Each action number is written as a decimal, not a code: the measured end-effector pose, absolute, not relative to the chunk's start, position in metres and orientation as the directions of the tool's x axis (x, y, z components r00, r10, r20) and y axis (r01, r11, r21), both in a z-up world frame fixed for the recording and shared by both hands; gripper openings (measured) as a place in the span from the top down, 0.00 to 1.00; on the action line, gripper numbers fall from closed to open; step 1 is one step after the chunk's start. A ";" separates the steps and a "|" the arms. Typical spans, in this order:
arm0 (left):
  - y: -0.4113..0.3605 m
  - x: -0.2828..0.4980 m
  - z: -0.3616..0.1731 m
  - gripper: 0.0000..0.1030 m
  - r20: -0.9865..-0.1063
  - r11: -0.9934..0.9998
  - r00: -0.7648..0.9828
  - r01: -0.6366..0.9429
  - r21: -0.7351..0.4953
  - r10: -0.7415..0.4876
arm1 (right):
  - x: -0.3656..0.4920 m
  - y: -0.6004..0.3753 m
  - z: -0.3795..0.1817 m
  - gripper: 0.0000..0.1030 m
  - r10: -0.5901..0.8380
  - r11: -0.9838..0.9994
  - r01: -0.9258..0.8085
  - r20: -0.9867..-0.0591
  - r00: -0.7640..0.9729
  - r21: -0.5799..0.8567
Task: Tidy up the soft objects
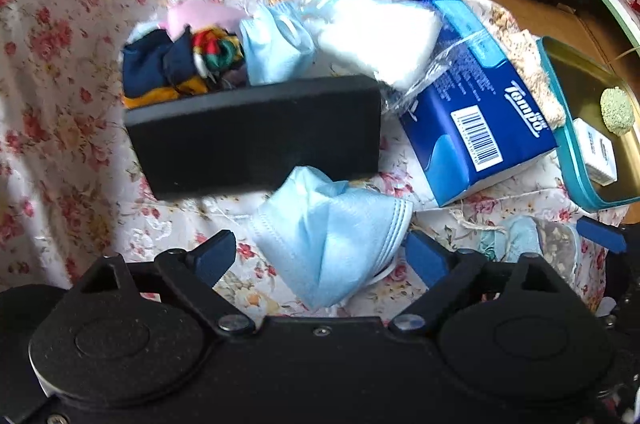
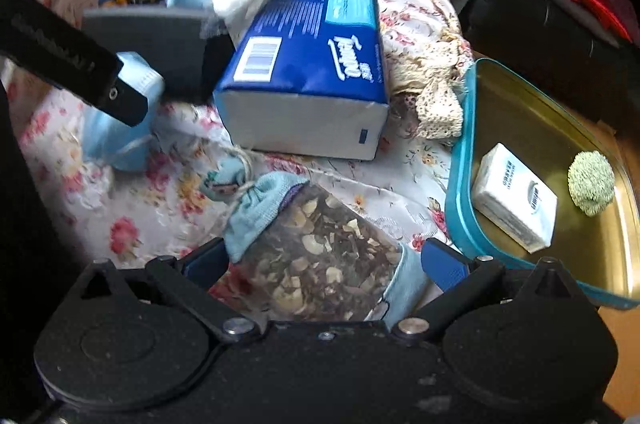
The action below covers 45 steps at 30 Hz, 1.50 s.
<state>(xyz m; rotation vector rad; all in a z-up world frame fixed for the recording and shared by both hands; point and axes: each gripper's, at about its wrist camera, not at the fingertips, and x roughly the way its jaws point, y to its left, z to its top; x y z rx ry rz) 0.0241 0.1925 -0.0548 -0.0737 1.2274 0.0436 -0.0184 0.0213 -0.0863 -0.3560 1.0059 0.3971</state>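
- Floral cloth (image 1: 60, 72) covers the table in both views; a strip of bare wood shows at the right edge, and dark clutter fills the upper right background.
- Left claw (image 1: 320, 256) stands spread at the bottom centre of the left view, and a crumpled blue mask (image 1: 332, 228) lies on the cloth between its blue fingers (image 1: 216, 252); the pads do not press on it.
- Just above the mask stands a black box (image 1: 256, 132), centre frame. It holds dark blue and multicoloured fabric (image 1: 180, 60), a second mask (image 1: 276, 48) and a white bundle in clear wrap (image 1: 376, 32) that spills over its right end.
- A blue tissue pack (image 1: 480, 104) lies right of the box, touching the wrap.
- At the right edge sits a teal tin (image 1: 576, 180) with a gold inside, holding a small white packet (image 1: 596, 156) and a green fuzzy ball (image 1: 618, 110); cream lace (image 1: 536, 80) lies between pack and tin.
- Right claw (image 2: 324, 260) is spread at the bottom centre of the right view, around a sachet (image 2: 320, 248) of dried bits with a pale blue cloth top tied with string. Its right finger (image 2: 444, 268) stands clear of the sachet; the left one is partly hidden behind the cloth top, so contact there cannot be told.
- In the right view the left claw's black arm (image 2: 60, 56) crosses the upper left, over the mask.
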 end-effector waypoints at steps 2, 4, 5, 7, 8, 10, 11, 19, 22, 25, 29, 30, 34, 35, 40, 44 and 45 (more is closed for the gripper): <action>0.194 0.029 -0.061 0.14 -0.949 0.995 0.316 -0.088 -0.039 -0.009 | -0.017 0.022 -0.091 0.00 0.150 0.867 -0.485 -0.870 0.469 -0.112; 0.196 0.032 -0.065 0.14 -0.954 0.994 0.300 -0.099 -0.040 -0.008 | -0.017 0.022 -0.094 0.01 0.150 0.865 -0.488 -0.868 0.474 -0.117; 0.196 0.032 -0.066 0.14 -0.955 0.994 0.298 -0.098 -0.043 -0.012 | -0.017 0.022 -0.094 0.02 0.152 0.867 -0.485 -0.866 0.476 -0.115; 0.195 0.033 -0.067 0.14 -0.956 0.994 0.294 -0.096 -0.050 -0.020 | -0.018 0.020 -0.093 0.08 0.167 0.873 -0.480 -0.867 0.469 -0.092; 0.196 0.034 -0.067 0.14 -0.956 0.994 0.293 -0.099 -0.053 -0.022 | -0.019 0.019 -0.092 0.13 0.172 0.877 -0.474 -0.867 0.468 -0.082; 0.195 0.036 -0.069 0.14 -0.957 0.993 0.289 -0.105 -0.059 -0.026 | -0.020 0.017 -0.088 0.20 0.178 0.884 -0.462 -0.867 0.466 -0.066; 0.195 0.037 -0.069 0.14 -0.957 0.993 0.288 -0.104 -0.060 -0.028 | -0.020 0.015 -0.086 0.25 0.182 0.887 -0.457 -0.865 0.467 -0.060; 0.192 0.039 -0.072 0.37 -0.954 0.995 0.299 -0.083 -0.060 -0.033 | -0.021 -0.001 -0.068 0.38 0.279 0.913 -0.396 -0.865 0.418 0.103; 0.188 0.035 -0.068 0.45 -0.944 0.996 0.328 -0.070 -0.050 -0.025 | -0.026 -0.003 -0.059 0.38 0.295 0.915 -0.385 -0.853 0.430 0.122; 0.184 0.028 -0.060 0.45 -0.933 0.998 0.359 -0.055 -0.042 -0.020 | -0.031 -0.006 -0.049 0.38 0.319 0.914 -0.377 -0.842 0.436 0.151; 0.181 0.021 -0.052 0.48 -0.926 0.996 0.374 -0.050 -0.069 -0.046 | -0.032 -0.015 -0.039 0.38 0.337 0.918 -0.350 -0.829 0.446 0.184; 0.181 0.020 -0.047 0.48 -0.922 0.996 0.383 -0.048 -0.073 -0.050 | -0.033 -0.018 -0.036 0.38 0.341 0.919 -0.343 -0.826 0.449 0.193; 0.176 0.015 -0.027 0.48 -0.900 0.996 0.431 -0.027 -0.080 -0.061 | -0.035 -0.029 -0.029 0.38 0.343 0.925 -0.319 -0.819 0.460 0.208; 0.175 0.014 -0.023 0.48 -0.895 0.996 0.441 -0.023 -0.082 -0.064 | -0.036 -0.031 -0.029 0.38 0.340 0.926 -0.315 -0.819 0.462 0.207; 0.174 0.018 -0.025 0.48 -0.898 0.997 0.437 -0.020 -0.068 -0.053 | -0.037 -0.036 -0.031 0.38 0.328 0.934 -0.290 -0.826 0.458 0.210; 0.174 0.019 -0.040 0.15 -0.917 0.999 0.400 -0.029 -0.013 -0.001 | -0.037 -0.036 -0.033 0.38 0.312 0.940 -0.274 -0.833 0.456 0.202; 0.173 0.020 -0.043 0.13 -0.918 1.000 0.397 -0.026 -0.005 0.006 | -0.037 -0.036 -0.034 0.38 0.314 0.940 -0.274 -0.833 0.455 0.204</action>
